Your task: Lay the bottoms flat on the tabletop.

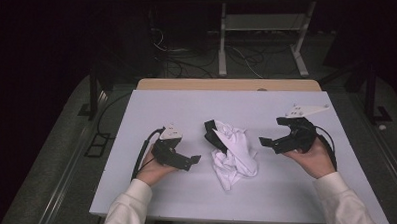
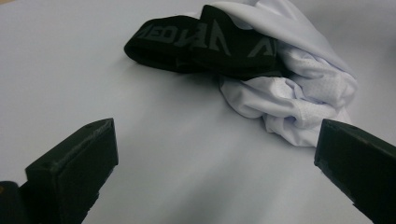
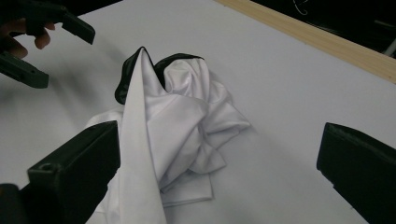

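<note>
2 hand-held grippers, left (image 1: 194, 160) and right (image 1: 266, 142), both spread wide, flank a crumpled white garment (image 1: 233, 154) with a black lettered waistband (image 2: 205, 44) at the table's (image 1: 151, 110) centre, where a shallow pinch on slippery folds could slip off.

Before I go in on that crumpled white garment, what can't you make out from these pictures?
- Garment shape: crumpled in every view, so its type and underside stay hidden.
- Black waistband lettering: folded over in the left gripper view, unreadable.
- Garment's near edge: the right gripper view's bottom edge cuts it off.
- Left hand-held gripper and right hand-held gripper: open, apart from the cloth.
</note>
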`<move>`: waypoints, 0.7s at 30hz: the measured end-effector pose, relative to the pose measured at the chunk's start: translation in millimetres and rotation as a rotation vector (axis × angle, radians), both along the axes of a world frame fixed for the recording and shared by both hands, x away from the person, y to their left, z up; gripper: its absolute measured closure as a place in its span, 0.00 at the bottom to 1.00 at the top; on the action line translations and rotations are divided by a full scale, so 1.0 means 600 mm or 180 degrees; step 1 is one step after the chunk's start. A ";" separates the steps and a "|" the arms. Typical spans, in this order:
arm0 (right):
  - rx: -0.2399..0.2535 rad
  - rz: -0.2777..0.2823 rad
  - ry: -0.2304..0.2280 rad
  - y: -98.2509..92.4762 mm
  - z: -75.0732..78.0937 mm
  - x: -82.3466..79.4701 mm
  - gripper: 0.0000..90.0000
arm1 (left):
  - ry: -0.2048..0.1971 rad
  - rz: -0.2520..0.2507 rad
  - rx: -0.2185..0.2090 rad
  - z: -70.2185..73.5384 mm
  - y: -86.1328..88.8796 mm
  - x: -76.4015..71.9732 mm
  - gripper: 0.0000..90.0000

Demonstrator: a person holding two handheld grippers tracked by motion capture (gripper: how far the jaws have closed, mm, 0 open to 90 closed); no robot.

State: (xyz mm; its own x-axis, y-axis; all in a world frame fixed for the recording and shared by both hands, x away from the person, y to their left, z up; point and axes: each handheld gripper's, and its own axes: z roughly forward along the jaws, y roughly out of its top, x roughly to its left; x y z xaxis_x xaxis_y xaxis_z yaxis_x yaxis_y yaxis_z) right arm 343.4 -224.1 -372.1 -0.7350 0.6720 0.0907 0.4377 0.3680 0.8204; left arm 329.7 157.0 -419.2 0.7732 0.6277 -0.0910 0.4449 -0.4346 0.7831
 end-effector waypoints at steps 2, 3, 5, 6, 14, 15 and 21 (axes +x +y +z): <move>0.0012 0.0033 -0.0004 0.011 -0.002 0.003 0.00 | 0.0008 -0.0010 -0.0005 -0.002 -0.004 0.001 0.00; 0.0012 0.0033 -0.0004 0.011 -0.002 0.003 0.00 | 0.0018 -0.0010 -0.0015 -0.004 -0.006 0.001 0.00; 0.0008 0.0068 0.0000 0.024 -0.003 0.007 0.00 | 0.0033 -0.0034 -0.0025 -0.008 -0.011 0.002 0.00; 0.0008 0.0068 0.0000 0.024 -0.003 0.007 0.00 | 0.0033 -0.0034 -0.0025 -0.008 -0.011 0.002 0.00; 0.0002 0.0167 0.0007 0.054 -0.005 0.015 0.00 | 0.0043 -0.0081 -0.0045 -0.014 -0.022 0.000 0.00; -0.0001 0.0179 0.0015 0.058 -0.005 0.017 0.00 | 0.0046 -0.0085 -0.0055 -0.015 -0.023 0.000 0.00; -0.0012 0.0242 0.0033 0.080 -0.011 0.024 0.00 | 0.0051 -0.0123 -0.0052 -0.018 -0.032 -0.001 0.00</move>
State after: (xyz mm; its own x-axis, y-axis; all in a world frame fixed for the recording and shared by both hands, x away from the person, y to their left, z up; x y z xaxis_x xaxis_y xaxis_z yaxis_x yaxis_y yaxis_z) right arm 357.7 -176.2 -378.9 -0.7830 0.6146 0.0962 0.4169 0.4037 0.8144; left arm 328.9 137.7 -430.0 0.7952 0.5956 -0.1137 0.4407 -0.4388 0.7831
